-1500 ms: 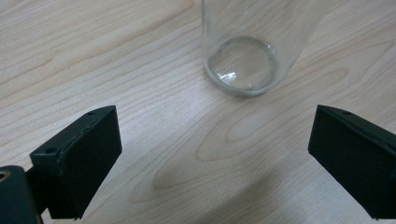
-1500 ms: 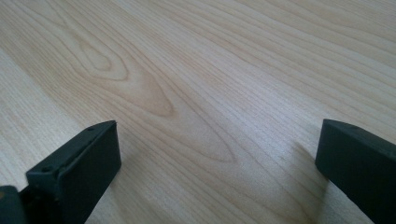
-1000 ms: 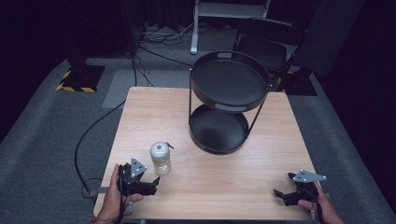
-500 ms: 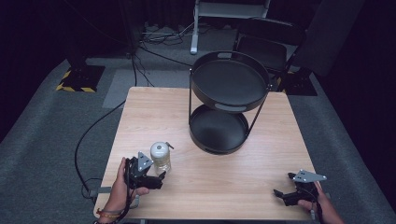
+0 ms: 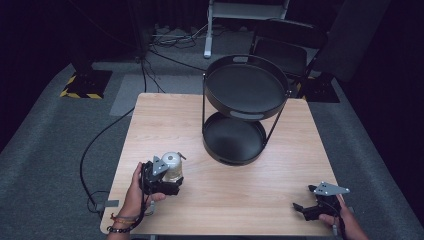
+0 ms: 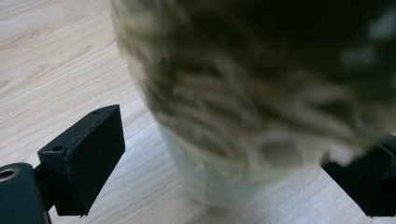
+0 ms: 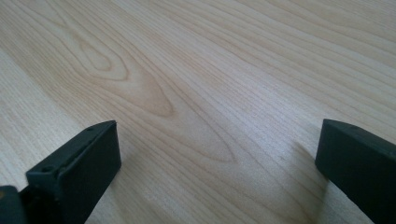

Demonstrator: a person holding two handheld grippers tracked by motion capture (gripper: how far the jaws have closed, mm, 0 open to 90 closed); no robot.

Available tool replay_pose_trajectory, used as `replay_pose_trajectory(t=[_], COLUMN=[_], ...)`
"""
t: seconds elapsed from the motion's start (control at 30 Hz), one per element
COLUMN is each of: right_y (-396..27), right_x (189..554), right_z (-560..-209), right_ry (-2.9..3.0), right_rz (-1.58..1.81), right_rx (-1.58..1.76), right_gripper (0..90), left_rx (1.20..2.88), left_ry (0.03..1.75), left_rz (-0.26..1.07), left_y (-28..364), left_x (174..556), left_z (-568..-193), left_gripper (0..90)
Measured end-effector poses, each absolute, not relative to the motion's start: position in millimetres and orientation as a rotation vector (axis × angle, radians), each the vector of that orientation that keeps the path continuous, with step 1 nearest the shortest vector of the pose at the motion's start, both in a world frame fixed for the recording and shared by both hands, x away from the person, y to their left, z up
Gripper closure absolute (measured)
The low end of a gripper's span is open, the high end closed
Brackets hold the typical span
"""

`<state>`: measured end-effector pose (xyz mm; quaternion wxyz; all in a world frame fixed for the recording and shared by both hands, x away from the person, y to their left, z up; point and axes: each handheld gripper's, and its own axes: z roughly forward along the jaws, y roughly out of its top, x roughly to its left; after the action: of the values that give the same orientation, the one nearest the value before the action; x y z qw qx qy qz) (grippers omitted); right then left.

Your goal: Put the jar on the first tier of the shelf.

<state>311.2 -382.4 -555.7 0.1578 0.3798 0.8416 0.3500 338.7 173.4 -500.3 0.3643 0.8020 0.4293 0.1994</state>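
Note:
A clear jar with a silver lid stands upright on the wooden table, near its front left. In the left gripper view the jar looms close and blurred, packed with pale strands. My left gripper is open with its jaws on either side of the jar's lower half; the left jaw stands clear of the glass. My right gripper rests open low over the front right of the table, and its own view has bare wood between its jaws.
A black two-tier round tray stand occupies the middle back of the table, both tiers bare. Bare wood lies between the two grippers. Cables and equipment stands sit on the dark floor beyond the table.
My left gripper has moved forward and to the right up to the jar, so the jar now sits between its jaws. The right gripper has stayed put.

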Motion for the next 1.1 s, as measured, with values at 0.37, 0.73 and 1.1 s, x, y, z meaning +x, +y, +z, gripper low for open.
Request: replay_pose_trajectory(t=[0.37, 0.73, 1.1], right_y=[-382, -382, -382], right_x=[311, 311, 311], right_z=[-556, -556, -556], right_ry=[2.407, 2.407, 2.407], right_rz=[1.001, 1.001, 1.001], right_rx=[1.086, 1.086, 1.086], right_gripper=[0.0, 0.0, 0.0], left_rx=[2.010, 2.019, 2.021], left_ry=[1.090, 1.065, 1.068], left_rz=[0.482, 0.492, 0.527], left_y=[173, 171, 164], left_x=[344, 342, 340], left_z=[-500, -499, -490], left_gripper=[14.6, 28.9, 28.9])
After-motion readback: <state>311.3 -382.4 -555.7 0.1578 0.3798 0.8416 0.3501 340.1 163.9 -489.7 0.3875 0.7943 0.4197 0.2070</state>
